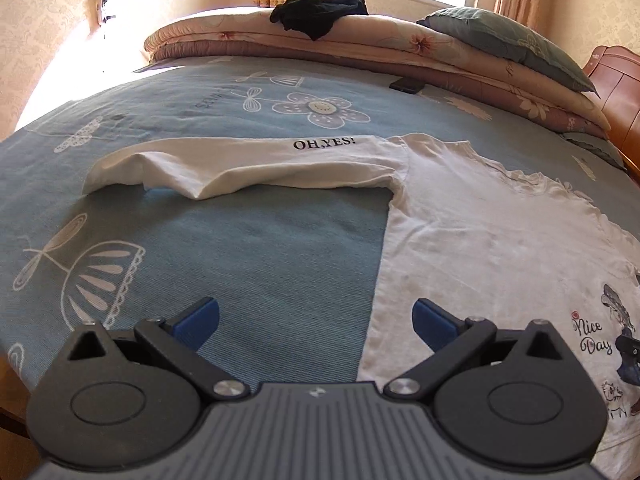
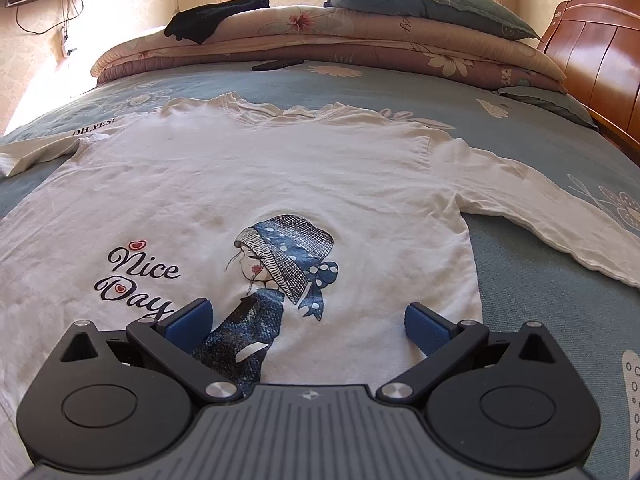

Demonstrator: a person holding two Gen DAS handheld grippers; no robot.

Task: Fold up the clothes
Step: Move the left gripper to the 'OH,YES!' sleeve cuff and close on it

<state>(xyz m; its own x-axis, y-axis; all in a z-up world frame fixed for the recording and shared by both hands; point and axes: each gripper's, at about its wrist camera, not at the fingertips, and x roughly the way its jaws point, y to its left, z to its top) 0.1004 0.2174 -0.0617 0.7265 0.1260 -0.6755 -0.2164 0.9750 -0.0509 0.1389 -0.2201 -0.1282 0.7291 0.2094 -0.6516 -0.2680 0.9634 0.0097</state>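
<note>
A white long-sleeved shirt [image 2: 280,184] lies flat and face up on the bed [image 1: 248,248], print showing, collar toward the stacked quilts [image 2: 360,36] at the far side. Both sleeves are spread out sideways from the body; the one with the "OH,YES!" lettering [image 1: 248,164] reaches away to the left of the shirt, the other sleeve [image 2: 540,208] to the right.

The left gripper [image 1: 316,322] hovers over bare sheet just beside the shirt's left edge, jaws wide and empty. The right gripper [image 2: 306,326] hovers over the shirt's lower front, near the print, jaws also wide and holding nothing.

The shirt looks like thin, light, limp cotton: it will likely sag, wrinkle and drag on the sheet rather than keep any shape. A pinch at a seam seems best, at a cuff or shoulder for the sleeves, then at the hem corners, taking both layers together.

No containers are in view. A dark garment [image 1: 320,14] and a pillow [image 2: 432,0] sit on the quilts.
</note>
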